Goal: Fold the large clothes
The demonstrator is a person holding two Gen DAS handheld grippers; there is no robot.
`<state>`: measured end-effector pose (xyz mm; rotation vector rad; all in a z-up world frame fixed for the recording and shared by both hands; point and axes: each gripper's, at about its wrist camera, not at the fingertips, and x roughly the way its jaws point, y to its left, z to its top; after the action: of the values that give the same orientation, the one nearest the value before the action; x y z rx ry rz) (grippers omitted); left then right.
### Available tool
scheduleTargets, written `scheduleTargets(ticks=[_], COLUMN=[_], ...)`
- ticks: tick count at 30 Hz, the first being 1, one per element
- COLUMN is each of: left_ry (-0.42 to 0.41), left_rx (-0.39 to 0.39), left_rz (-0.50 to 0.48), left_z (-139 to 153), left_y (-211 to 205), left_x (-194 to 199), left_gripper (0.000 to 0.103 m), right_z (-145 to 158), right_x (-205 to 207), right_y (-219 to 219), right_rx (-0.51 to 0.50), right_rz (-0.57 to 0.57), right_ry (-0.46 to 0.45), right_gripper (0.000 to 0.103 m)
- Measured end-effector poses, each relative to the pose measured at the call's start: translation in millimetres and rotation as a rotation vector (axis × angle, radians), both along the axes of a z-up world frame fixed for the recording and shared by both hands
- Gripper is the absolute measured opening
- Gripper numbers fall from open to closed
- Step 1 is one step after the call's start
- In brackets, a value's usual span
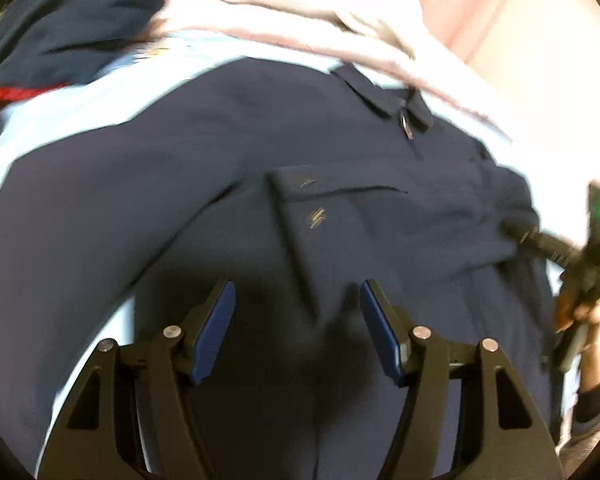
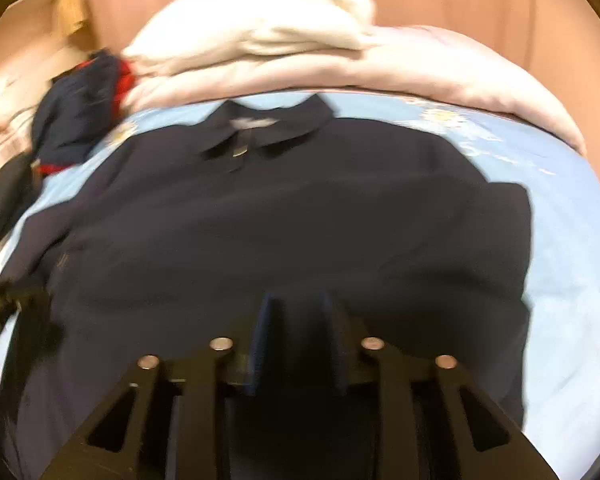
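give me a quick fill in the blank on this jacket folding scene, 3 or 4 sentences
1. The navy jacket lies spread on a light ____ bedsheet.
2. The jacket's collar points toward the pile of ____ bedding at the far end.
3. The left gripper hovers with its jaws ____, nothing between the pads.
4. A crumpled navy garment beside the jacket has ____ trim.

Missing words: blue; white; open; red
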<state>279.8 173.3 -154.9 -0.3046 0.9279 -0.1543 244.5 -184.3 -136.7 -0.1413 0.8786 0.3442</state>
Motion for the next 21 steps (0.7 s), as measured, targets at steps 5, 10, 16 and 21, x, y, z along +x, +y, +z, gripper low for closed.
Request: scheduleTargets(ticks=[5,10,16,21], left_ry=[-0.01,-0.039,-0.111,-0.15], left_rx=[-0.148,-0.374,-0.8,-0.852], left_rz=[0.233,0.539,0.754,0.885], left_z=[5,-9,-55,-65], left_y=[77,156,203,219], left_x=[-94,-201,-278,-305], left_gripper=[0.07,0.076,0.077,0.077], right_z=[-12,21,34,38], right_x=[-27,-71,-95,-97], right_y=[13,21,53,70], right_rx=[-0.148,0.031,0.127,0.125], right_rz=[-0.009,0.036,0.144,0.206], right_ry=[-0.031,-0.069,-0.082,-0.073], right_gripper=[0.032,0.035,0.04,0.04])
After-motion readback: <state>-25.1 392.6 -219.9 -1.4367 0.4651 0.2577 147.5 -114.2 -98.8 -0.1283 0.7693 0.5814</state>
